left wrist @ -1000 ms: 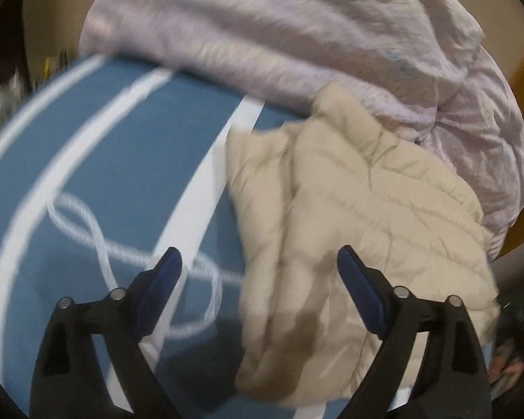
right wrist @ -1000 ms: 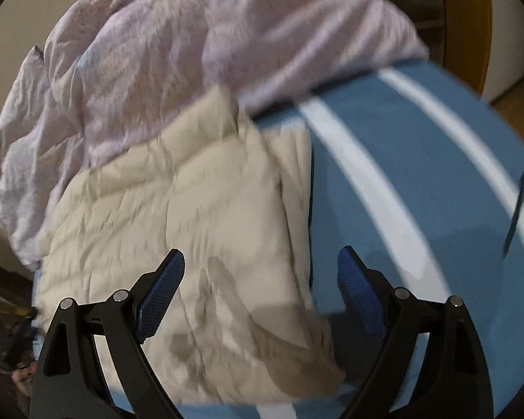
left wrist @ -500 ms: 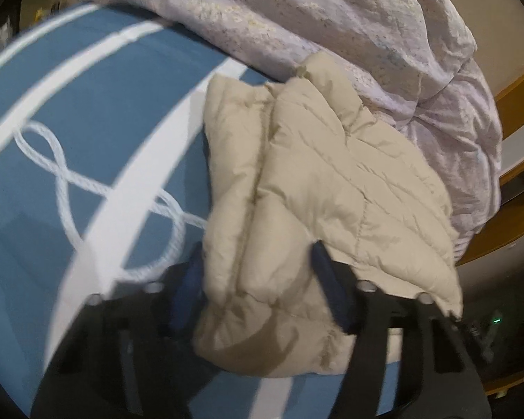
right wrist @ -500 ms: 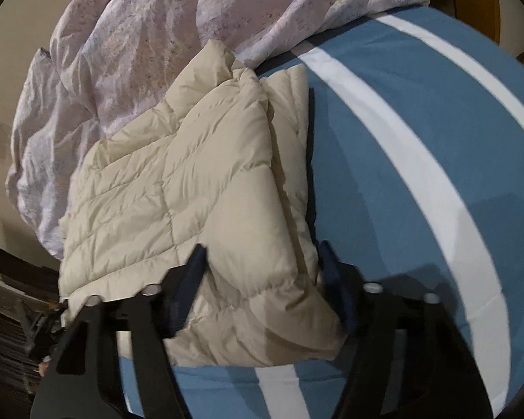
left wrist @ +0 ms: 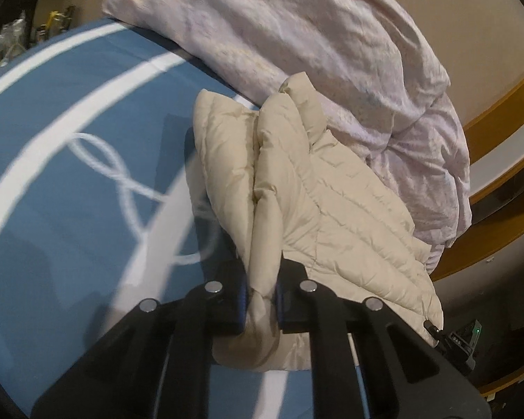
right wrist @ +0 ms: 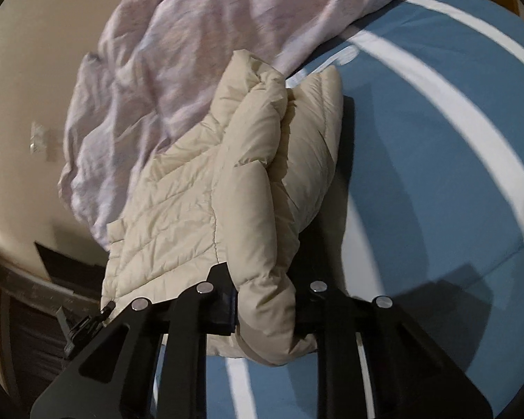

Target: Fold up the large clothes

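Observation:
A cream quilted puffer jacket (left wrist: 332, 216) lies folded on a blue bedspread with white stripes (left wrist: 70, 192). My left gripper (left wrist: 262, 300) is shut on a bunched fold at the jacket's near edge. In the right wrist view the same jacket (right wrist: 199, 202) fills the middle, and my right gripper (right wrist: 265, 307) is shut on a thick roll of its near edge. The jacket's near edge bunches up between both pairs of jaws. The fingertips are buried in the fabric.
A crumpled pale lilac duvet (left wrist: 314, 42) is heaped behind and beside the jacket, also in the right wrist view (right wrist: 178, 52). The blue bedspread (right wrist: 436, 157) stretches to the right. A wooden bed frame (left wrist: 499, 188) and dark floor lie beyond the bed's edge.
Both grippers moved forward onto the jacket's near edge and closed from wide open to shut on its folds. The fabric is now bunched between the jaws.

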Motion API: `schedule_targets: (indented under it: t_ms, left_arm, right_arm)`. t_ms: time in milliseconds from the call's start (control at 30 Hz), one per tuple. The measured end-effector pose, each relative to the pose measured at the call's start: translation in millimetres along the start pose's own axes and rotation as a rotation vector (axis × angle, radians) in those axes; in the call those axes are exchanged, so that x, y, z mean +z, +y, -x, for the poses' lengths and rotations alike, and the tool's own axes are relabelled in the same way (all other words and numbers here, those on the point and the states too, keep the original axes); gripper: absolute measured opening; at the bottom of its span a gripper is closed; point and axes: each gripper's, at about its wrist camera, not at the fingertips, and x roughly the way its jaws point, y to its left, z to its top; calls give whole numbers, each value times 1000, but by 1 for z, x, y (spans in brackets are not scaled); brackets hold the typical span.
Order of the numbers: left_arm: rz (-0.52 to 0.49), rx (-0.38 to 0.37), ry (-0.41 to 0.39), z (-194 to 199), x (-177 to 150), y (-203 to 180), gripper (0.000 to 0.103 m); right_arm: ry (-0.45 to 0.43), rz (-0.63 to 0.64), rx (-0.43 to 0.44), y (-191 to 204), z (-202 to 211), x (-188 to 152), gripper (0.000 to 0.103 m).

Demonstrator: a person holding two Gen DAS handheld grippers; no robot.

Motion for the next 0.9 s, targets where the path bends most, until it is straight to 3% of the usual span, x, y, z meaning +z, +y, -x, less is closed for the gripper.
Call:
schedule_targets:
  t_ms: [233, 333, 400, 467, 500, 533, 567, 633, 733, 900]
  left_arm:
    - [10, 8, 7, 39, -14, 39, 12]
    - [18, 7, 12, 46, -18, 48, 13]
    - [26, 13, 20, 47, -18, 52, 15]
    - [40, 35, 25, 45, -17, 53, 20]
    - [46, 45, 27, 44, -17, 53, 22]
    - [54, 61, 29, 42, -16, 53, 31]
    - [56, 68, 31, 41, -16, 54, 43]
    - [64, 91, 26, 39, -14, 54, 57]
    - [78, 100, 32, 33, -12, 53, 64]
    - [91, 116, 33, 25, -11, 50, 67]
  right_arm:
    - [40, 16, -4, 6, -7, -42, 20]
    - [34, 85, -67, 16, -3, -57, 21]
    - [-1, 167, -183, 32, 4, -61, 27]
    - [-63, 211, -268, 44, 12, -59, 37]
    - [-109, 228, -307, 50, 19, -58, 47]
    - [-156, 245, -327, 57, 25, -57, 55]
    - [-183, 262, -343, 63, 28, -57, 57]
    - [-215, 310, -364, 78, 30, -57, 57]
    - [-197, 426, -338, 112, 9, -68, 57]
    - [-138, 547, -306, 149, -37, -90, 57]
